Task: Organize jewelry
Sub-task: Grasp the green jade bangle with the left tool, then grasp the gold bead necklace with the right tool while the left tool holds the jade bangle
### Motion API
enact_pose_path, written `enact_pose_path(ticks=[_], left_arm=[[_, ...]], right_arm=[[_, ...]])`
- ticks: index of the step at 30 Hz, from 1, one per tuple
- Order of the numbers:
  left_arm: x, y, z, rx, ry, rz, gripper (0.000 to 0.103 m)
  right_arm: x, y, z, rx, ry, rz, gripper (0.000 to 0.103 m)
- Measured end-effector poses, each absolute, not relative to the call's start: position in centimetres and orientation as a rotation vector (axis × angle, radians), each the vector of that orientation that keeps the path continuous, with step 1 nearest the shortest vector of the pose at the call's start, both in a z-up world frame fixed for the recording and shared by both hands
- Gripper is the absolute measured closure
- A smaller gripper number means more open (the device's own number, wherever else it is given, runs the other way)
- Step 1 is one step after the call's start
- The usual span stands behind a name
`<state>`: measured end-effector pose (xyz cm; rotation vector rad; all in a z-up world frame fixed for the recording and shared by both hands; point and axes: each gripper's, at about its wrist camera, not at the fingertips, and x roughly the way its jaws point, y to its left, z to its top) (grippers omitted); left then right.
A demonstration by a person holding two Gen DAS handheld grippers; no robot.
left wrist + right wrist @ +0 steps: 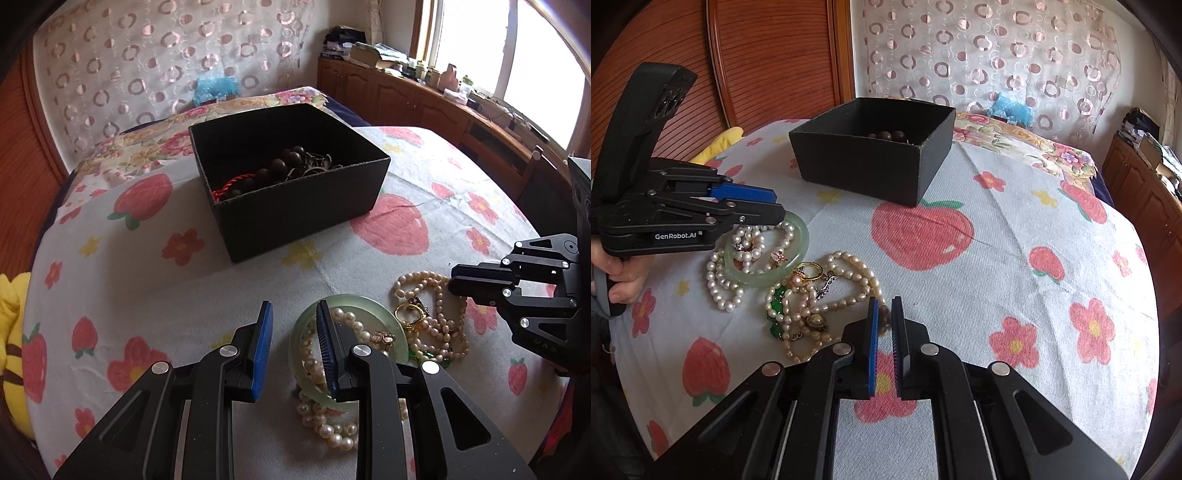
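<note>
Black cardboard box (291, 177) at twelve o'clock already holds dark beads. Judged step: picking up the jade-green bangle (306, 325), whose rim sits between the left gripper's (293, 343) part-open, empty jaws; closing comes next. Right gripper (884, 345), nearly closed, empty, hovers beside the pearl strands (849, 280).

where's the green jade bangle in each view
Left wrist view: the jade bangle lies low and right of centre, with the left gripper straddling its near-left rim, one finger inside the ring.
Right wrist view: the bangle lies left of centre, just beside the left gripper's tips.
Shared landmark: the black box sits farther up the bed in both.
</note>
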<state>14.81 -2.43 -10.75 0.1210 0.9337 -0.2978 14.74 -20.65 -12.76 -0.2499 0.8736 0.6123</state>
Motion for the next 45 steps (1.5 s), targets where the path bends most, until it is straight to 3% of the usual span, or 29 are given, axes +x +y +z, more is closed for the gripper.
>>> enact_pose_path(ticks=[12, 23, 45], left_arm=[[14.3, -2.6, -10.7, 0.17, 0.944, -0.324, 0.083], [14.4, -2.3, -10.5, 0.139, 0.945, -0.338, 0.095], [8.9, 0.4, -3.9, 0.014, 0.678, -0.243, 0.096]], right_arm=[[14.8, -20.7, -12.8, -0.247, 0.875, 0.614, 0.095], [14.8, -20.6, -12.8, -0.248, 0.874, 0.613, 0.095], [14.7, -20.3, -12.8, -0.265, 0.869, 0.608, 0.097]])
